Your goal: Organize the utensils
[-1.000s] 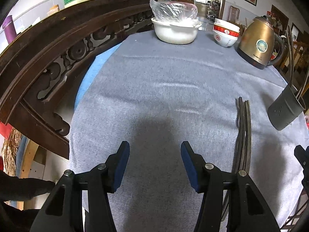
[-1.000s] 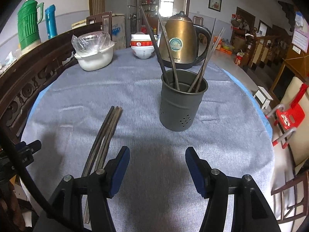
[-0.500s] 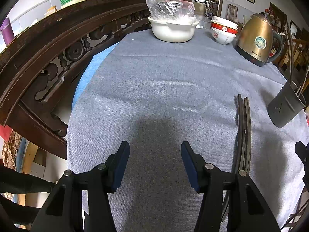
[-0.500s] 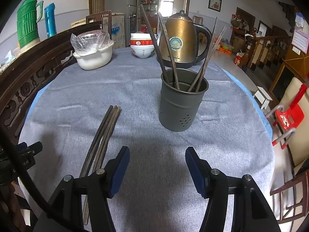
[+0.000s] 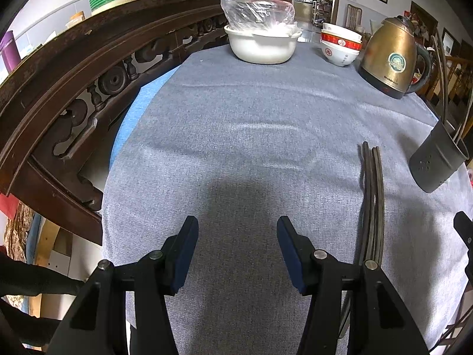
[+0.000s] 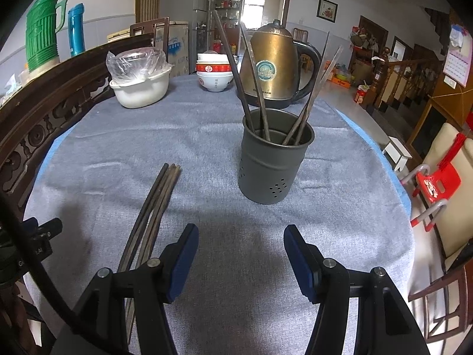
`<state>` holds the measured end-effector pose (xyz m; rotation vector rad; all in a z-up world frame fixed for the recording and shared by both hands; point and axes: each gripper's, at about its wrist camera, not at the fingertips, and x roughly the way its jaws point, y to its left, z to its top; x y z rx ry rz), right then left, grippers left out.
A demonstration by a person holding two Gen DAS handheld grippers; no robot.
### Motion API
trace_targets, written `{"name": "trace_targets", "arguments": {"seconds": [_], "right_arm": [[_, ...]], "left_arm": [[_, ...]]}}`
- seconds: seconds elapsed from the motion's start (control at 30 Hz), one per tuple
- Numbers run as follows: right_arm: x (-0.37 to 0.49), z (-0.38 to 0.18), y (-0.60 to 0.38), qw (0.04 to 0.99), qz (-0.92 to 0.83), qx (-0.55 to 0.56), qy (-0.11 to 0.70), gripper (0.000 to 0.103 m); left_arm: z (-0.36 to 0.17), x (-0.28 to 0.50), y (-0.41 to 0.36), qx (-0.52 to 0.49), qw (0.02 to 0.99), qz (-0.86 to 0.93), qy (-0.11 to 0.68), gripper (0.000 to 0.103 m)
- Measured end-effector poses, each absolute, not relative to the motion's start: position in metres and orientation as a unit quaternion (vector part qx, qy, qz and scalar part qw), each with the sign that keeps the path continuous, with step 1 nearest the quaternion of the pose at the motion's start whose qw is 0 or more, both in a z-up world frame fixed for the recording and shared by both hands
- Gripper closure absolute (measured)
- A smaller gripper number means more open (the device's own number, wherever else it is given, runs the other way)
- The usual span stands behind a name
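Nothing has shifted: your left gripper (image 5: 237,251) and right gripper (image 6: 241,259) stay apart, empty; seemingly three chopsticks (image 6: 153,207) still await the holder (image 6: 273,159).

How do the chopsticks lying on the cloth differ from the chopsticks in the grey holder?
The chopsticks on the cloth lie flat; the chopsticks in the grey holder stand tilted, leaning on the rim of the grey holder. The loose ones lie bunched side by side; the stored ones splay apart, left and right. The loose ones sit left of the holder, outside it. Both sets are long, thin and dark, and neither is touched by a gripper.
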<state>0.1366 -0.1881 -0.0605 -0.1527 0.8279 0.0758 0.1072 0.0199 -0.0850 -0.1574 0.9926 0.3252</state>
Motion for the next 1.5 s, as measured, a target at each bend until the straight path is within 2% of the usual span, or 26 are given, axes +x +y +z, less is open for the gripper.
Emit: {"name": "trace_targets", "arguments": {"seconds": [0.77,0.83,1.0,1.07,1.1,1.37,1.43,1.5], "right_arm": [[0.139,-0.061,-0.187,0.91,0.03,-0.085,0.404,0.039],[0.143,-0.064,-0.19,0.903,0.047,-0.067,0.421,0.039],[0.173,-0.088,-0.205,0.808,0.186,0.096,0.551,0.04],[0.184,-0.095,-0.2,0.78,0.209,0.115,0.579,0.052],[0.188,-0.097,-0.198,0.775,0.208,0.116,0.586,0.064],[0.216,-0.113,-0.162,0.757,0.193,0.081,0.618,0.067],[0.224,-0.12,-0.159,0.753,0.183,0.078,0.627,0.079],[0.231,-0.128,-0.157,0.743,0.183,0.089,0.638,0.085]], "left_arm": [[-0.084,0.108,0.019,-0.069,0.864,0.152,0.475,0.047],[-0.084,0.108,0.02,-0.069,0.864,0.15,0.476,0.047],[-0.085,0.106,0.023,-0.072,0.862,0.141,0.482,0.047],[-0.086,0.106,0.024,-0.072,0.861,0.138,0.484,0.047],[-0.087,0.106,0.024,-0.07,0.861,0.136,0.485,0.047],[-0.093,0.107,0.026,-0.07,0.858,0.122,0.493,0.047],[-0.095,0.108,0.026,-0.069,0.858,0.118,0.494,0.047],[-0.095,0.109,0.027,-0.072,0.859,0.113,0.494,0.047]]}}
